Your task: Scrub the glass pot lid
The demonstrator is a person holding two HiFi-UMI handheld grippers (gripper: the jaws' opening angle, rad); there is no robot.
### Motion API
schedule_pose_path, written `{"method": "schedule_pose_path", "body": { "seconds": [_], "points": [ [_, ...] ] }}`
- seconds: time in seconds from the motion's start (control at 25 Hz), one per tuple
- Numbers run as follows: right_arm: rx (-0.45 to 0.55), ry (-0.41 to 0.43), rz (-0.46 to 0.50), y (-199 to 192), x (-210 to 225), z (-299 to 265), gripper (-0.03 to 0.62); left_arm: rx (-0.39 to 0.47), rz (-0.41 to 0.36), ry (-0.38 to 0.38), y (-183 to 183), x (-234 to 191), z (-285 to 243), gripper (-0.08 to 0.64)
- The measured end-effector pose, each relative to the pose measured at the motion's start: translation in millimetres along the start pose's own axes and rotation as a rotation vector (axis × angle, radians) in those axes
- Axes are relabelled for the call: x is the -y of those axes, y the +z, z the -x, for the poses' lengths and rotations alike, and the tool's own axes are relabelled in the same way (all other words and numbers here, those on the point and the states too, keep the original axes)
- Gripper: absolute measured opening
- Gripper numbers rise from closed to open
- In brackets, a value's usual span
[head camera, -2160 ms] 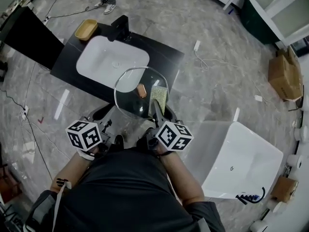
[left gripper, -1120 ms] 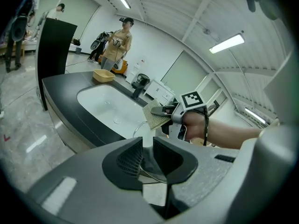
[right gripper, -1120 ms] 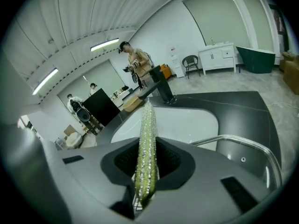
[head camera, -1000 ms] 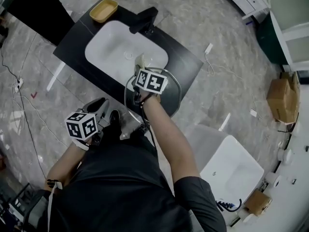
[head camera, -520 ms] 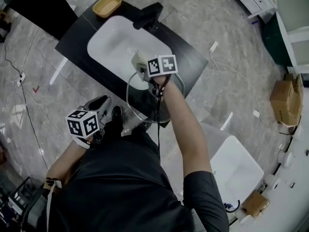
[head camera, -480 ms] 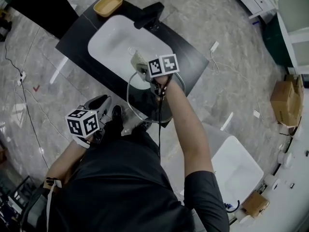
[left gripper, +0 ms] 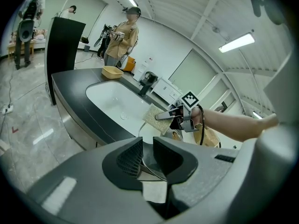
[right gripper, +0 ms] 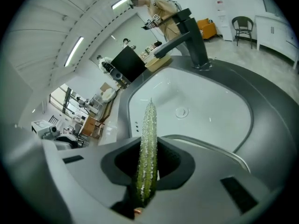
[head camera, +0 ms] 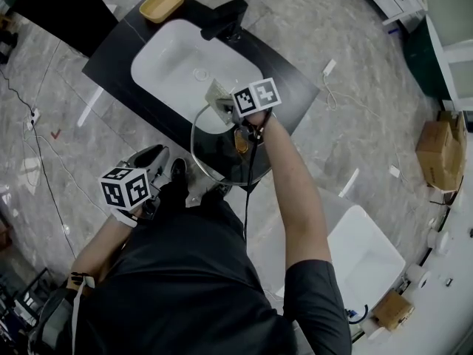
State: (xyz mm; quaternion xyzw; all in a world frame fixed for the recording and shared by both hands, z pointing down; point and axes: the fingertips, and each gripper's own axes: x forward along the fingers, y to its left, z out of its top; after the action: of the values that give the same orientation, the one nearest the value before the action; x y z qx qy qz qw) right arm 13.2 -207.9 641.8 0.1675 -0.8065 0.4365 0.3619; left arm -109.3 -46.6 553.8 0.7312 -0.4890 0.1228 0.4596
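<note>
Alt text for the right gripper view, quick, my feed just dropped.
The right gripper clamps a green scrub sponge edge-on, with the metal rim of the glass pot lid curving just past it. Beyond lie a white sink basin and a black faucet.

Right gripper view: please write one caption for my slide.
Right gripper clamps a green sponge at the rim of the round glass pot lid, over a white sink basin.
</note>
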Motion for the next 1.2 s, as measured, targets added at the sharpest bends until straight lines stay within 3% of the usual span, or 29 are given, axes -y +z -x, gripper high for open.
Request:
{"method": "schedule_pose_path", "body": {
  "seconds": [0.4,1.0,1.12,1.2],
  "points": [
    [0.181,-0.055,-0.167,-25,51,52,0.064,-0.034,-0.057,-0.034,-9,33,-17,0.071],
    [0.388,-0.164,-0.388,-116,120,139,0.064,-0.096,-0.152,-0.117,-26,94,-45,0.071],
    [0.401,-0.236,-0.410,-129,131,154,0.064,-0.100,-0.160,-0.128,-28,101,-47,0.071],
    [0.382,-0.361,-0.331,-130,136,169,0.064,-0.096,-0.160,-0.133,-29,102,-45,0.071]
  ]
}}
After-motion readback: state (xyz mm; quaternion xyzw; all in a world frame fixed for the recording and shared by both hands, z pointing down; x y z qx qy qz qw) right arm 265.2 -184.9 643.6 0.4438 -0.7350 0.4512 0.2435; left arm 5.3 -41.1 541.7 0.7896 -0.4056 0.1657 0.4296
